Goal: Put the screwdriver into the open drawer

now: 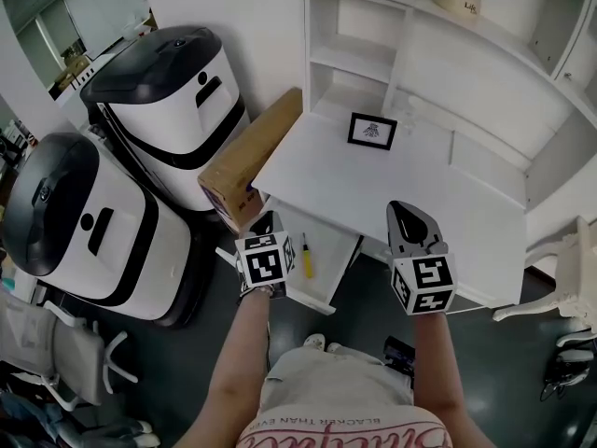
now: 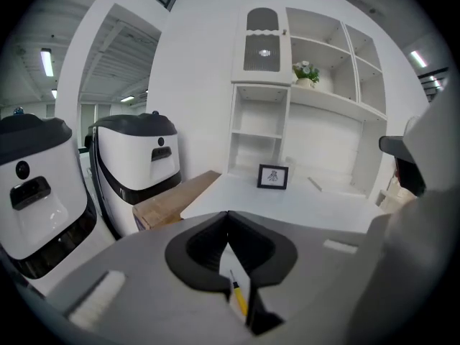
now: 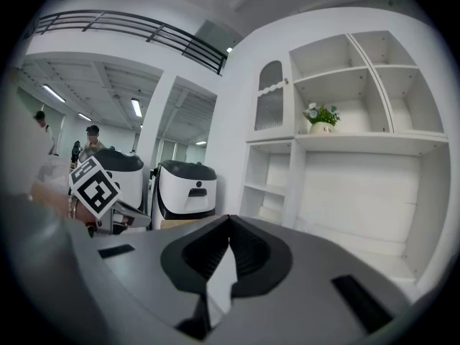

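Count: one screwdriver in one open drawer | left claw closed, empty | right claw closed, empty

This looks like a lab hall staged as a home study. A white desk with a shelf unit stands beside bulky white-and-black machines under ceiling strip lights.

Two white rounded machines with black tops (side by side), one yellow-handled screwdriver, one black-framed picture, one brown cardboard box.
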`<state>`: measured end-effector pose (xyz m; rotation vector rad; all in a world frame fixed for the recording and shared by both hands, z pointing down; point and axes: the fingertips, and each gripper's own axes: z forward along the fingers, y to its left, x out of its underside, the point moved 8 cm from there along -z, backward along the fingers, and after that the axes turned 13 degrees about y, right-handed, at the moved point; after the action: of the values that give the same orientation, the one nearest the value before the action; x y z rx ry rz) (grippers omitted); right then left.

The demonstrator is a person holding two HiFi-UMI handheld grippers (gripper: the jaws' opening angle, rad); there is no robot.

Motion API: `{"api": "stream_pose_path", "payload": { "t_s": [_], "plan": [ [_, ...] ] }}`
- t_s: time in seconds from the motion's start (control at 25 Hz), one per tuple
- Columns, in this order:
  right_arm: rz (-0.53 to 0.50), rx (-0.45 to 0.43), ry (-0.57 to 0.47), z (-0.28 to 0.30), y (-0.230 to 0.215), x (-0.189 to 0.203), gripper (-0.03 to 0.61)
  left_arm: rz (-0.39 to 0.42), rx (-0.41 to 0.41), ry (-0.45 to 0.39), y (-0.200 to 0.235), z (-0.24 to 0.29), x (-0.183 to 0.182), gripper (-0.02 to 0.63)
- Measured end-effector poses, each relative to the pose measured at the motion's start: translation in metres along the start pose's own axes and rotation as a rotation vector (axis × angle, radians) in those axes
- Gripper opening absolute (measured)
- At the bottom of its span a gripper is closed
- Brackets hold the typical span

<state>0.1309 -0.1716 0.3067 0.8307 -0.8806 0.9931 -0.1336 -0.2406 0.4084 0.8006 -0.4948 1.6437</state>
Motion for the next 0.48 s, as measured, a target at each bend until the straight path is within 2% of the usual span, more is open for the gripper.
{"api": "stream_pose_path", "payload": {
  "t_s": [0.48],
  "plan": [
    [-0.049,-0.044,-0.104,-0.030,-0.010,-0.024,0.006,0.129,-0.027,-0.261,-0.025,-0.078,-0.046,0.011]
  ]
}}
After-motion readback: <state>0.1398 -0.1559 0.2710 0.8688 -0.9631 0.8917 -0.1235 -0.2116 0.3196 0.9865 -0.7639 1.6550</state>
